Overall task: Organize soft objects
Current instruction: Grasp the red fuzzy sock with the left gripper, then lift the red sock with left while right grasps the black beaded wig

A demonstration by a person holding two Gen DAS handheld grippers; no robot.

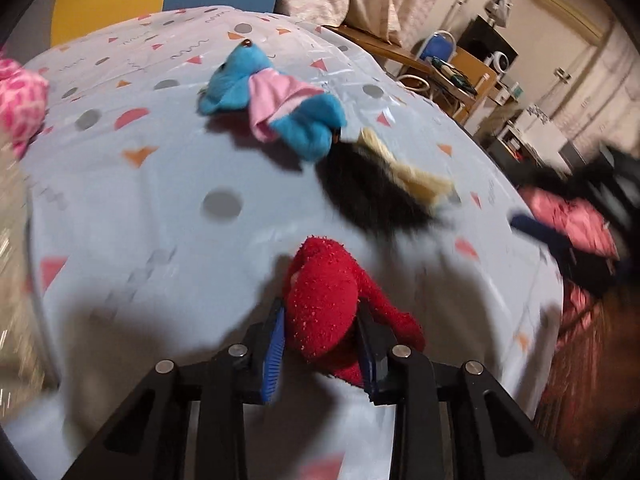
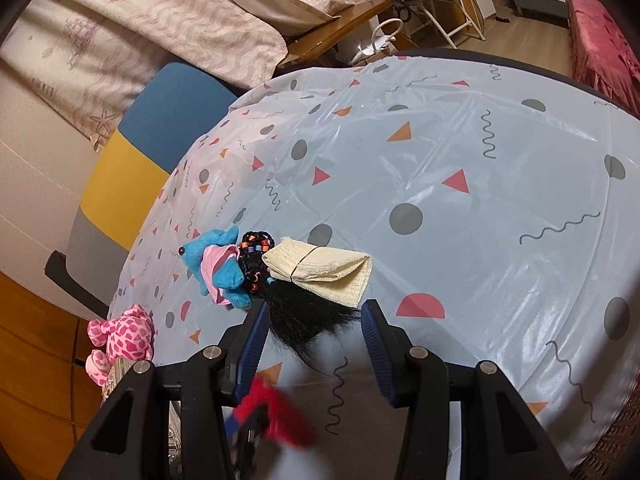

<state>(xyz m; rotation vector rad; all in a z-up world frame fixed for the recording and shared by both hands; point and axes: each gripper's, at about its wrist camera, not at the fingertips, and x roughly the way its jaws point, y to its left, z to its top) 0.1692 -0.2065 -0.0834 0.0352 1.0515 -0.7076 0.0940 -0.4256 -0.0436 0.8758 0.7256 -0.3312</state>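
Note:
My left gripper [image 1: 322, 332] is shut on a red fuzzy soft toy [image 1: 324, 304] and holds it just above the patterned tablecloth [image 1: 140, 220]. A blue plush with a pink shirt [image 1: 272, 100] lies further on, touching a black-haired doll with a cream cloth [image 1: 384, 184]. My right gripper [image 2: 314, 328] is open and empty, hovering over the doll's black hair [image 2: 308, 312], with the cream cloth [image 2: 320, 270] and the blue plush [image 2: 220, 264] just beyond. The red toy shows blurred below it [image 2: 276, 412]. A pink spotted plush [image 2: 124, 336] sits at the table's left edge.
The round table is covered by a light blue cloth with shapes [image 2: 480, 200]. A blue, yellow and grey chair [image 2: 132, 168] stands behind it, with a bed and patterned bedding [image 2: 140, 28] beyond. A red sofa cover [image 2: 600, 32] is at the far right.

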